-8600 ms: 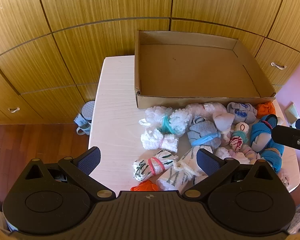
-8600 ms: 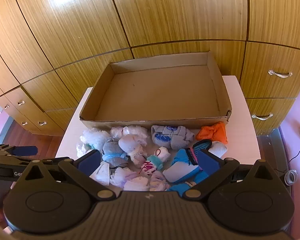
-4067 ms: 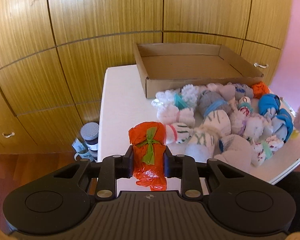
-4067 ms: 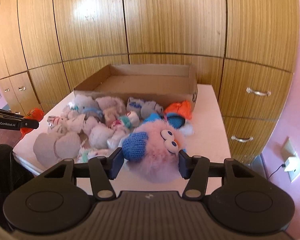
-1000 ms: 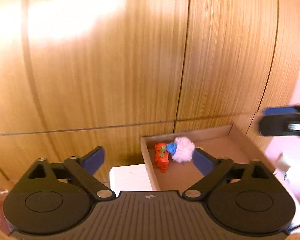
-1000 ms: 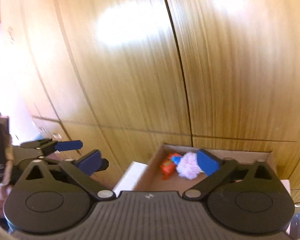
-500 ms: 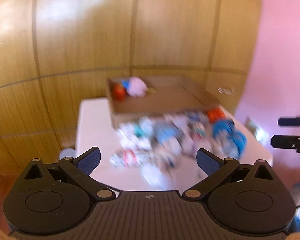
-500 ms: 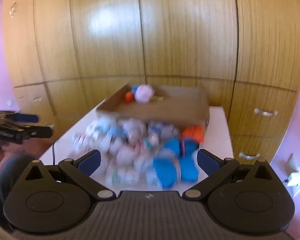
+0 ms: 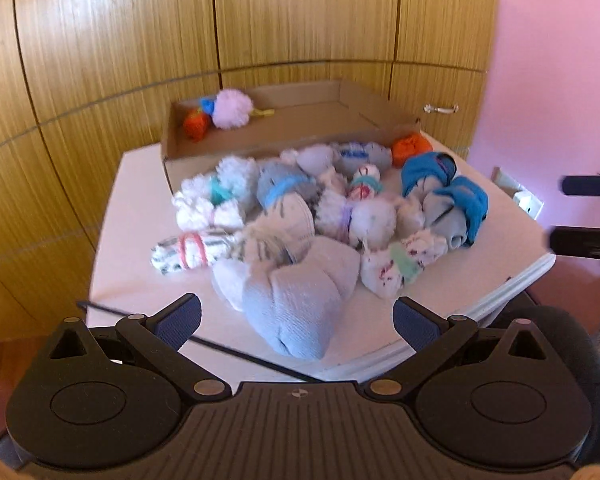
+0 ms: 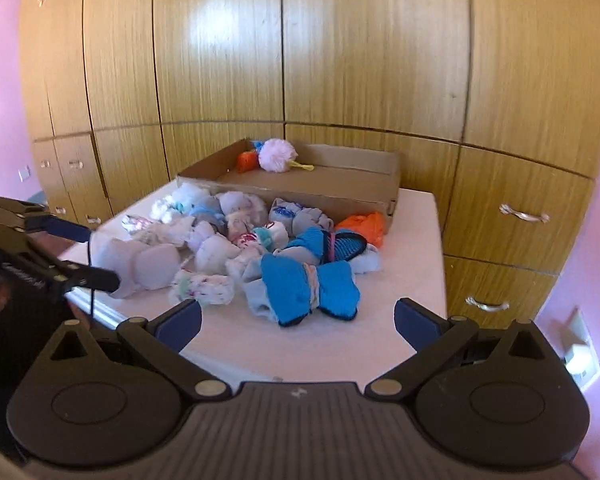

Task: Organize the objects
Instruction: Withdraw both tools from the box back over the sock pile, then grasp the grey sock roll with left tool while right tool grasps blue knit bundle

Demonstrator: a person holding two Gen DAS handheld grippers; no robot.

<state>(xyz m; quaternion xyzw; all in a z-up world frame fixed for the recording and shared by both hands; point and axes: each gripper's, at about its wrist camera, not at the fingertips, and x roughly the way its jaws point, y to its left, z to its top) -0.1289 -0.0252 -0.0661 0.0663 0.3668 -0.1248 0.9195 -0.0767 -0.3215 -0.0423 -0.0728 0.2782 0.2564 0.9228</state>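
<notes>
A cardboard box point(image 9: 352, 128) point(image 10: 340, 190) stands at the back of the white table point(image 9: 140, 208) point(image 10: 412, 264). In its far left corner lie an orange bundle point(image 9: 196, 125) point(image 10: 246, 162) and a pink fluffy toy point(image 9: 231, 109) point(image 10: 277, 155). A pile of rolled sock bundles lies in front of the box. My left gripper point(image 9: 298, 322) is open and empty, just before a large grey bundle point(image 9: 296, 300) at the table's front edge. My right gripper point(image 10: 298, 322) is open and empty, near a blue sock bundle point(image 10: 308, 288).
Wooden wardrobe doors and drawers point(image 10: 380, 60) stand behind and beside the table. An orange bundle point(image 9: 411, 147) point(image 10: 362, 226) lies by the box's right front corner. A pink wall point(image 9: 552, 80) with a socket point(image 10: 582, 354) is on the right. A black cable point(image 9: 220, 350) runs along the table's front.
Both grippers have pulled back from the box and down toward the table's front. They stay open and empty. The sock pile now fills the near view.
</notes>
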